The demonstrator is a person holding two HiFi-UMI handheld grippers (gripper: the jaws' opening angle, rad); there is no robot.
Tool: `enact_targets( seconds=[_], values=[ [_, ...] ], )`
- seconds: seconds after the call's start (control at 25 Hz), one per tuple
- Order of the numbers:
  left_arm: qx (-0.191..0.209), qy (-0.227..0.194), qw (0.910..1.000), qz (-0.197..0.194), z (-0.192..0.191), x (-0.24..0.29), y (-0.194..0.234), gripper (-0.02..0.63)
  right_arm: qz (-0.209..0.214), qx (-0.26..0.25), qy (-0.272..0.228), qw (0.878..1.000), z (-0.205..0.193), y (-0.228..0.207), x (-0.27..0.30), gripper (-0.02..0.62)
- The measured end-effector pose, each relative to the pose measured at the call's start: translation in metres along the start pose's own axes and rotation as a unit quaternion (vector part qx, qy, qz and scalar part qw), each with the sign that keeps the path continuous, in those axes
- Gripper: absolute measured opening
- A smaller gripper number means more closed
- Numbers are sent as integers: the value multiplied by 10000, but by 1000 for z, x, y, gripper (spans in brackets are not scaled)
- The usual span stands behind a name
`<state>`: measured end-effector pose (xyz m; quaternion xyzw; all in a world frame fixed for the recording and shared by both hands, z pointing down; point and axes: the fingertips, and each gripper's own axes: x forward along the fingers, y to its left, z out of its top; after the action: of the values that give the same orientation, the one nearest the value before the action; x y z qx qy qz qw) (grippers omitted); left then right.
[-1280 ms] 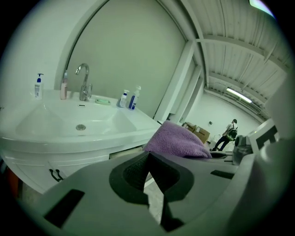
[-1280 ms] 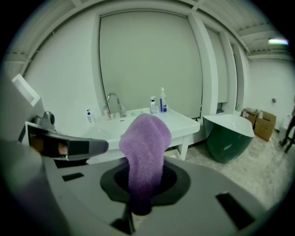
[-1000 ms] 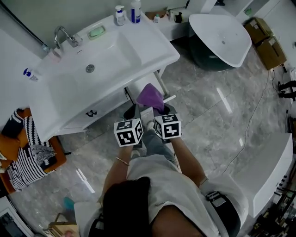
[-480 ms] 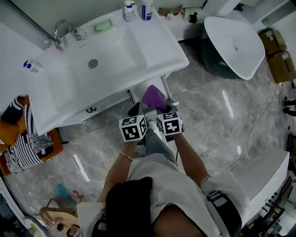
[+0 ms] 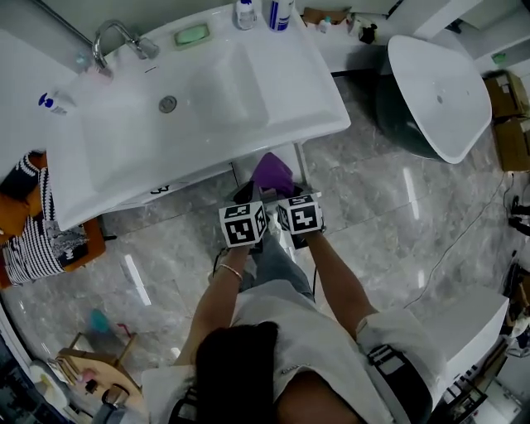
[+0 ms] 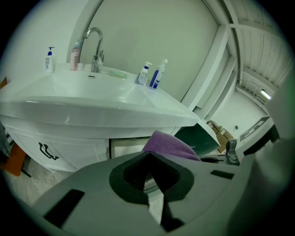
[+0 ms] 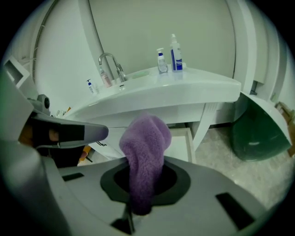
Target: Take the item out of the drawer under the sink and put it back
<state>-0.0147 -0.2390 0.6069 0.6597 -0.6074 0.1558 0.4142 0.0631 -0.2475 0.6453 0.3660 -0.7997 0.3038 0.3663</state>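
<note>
A fluffy purple towel [image 7: 144, 147] hangs from my right gripper [image 7: 143, 168], which is shut on it. In the head view the purple towel [image 5: 272, 173] sits just ahead of both marker cubes, in front of the white sink cabinet [image 5: 190, 91]. Below and behind the towel the white drawer [image 7: 186, 143] stands pulled out under the basin. My left gripper [image 6: 148, 154] is close beside the right one, its jaws together with nothing between them. From there the towel [image 6: 168, 144] shows just beyond its tips. In the head view the left gripper [image 5: 245, 201] and right gripper [image 5: 290, 199] point at the cabinet.
A faucet [image 5: 116, 37], a soap dish and bottles [image 5: 277, 12] stand on the basin's rim. A dark tub with a white lid [image 5: 435, 83] is at the right. A striped cloth on an orange stool [image 5: 37, 228] is at the left. The cabinet leg [image 7: 203, 122] is beside the drawer.
Both grippers and the towel have come a little closer to the sink front. The right gripper's hold on the towel is the same.
</note>
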Motion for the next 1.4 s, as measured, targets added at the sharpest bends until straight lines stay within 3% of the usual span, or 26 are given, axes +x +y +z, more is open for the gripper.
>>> enact_targets(
  seconds=[0.6,0.8,1.2,1.4],
  values=[
    [-90,477,9985,249,-29,66,22,3,178,182,518,9983,-11,-26,61,49],
    [102,597,9977,306,-37,81,30,3,237,263,576,9977,-12,-32,84,49],
    [-208,693,9965,413,-40,104,58,3,310,637,799,9943,-12,-39,129,49],
    [-270,681,9967,352,-43,118,62,3,298,484,951,9938,-24,-50,144,49]
  ],
)
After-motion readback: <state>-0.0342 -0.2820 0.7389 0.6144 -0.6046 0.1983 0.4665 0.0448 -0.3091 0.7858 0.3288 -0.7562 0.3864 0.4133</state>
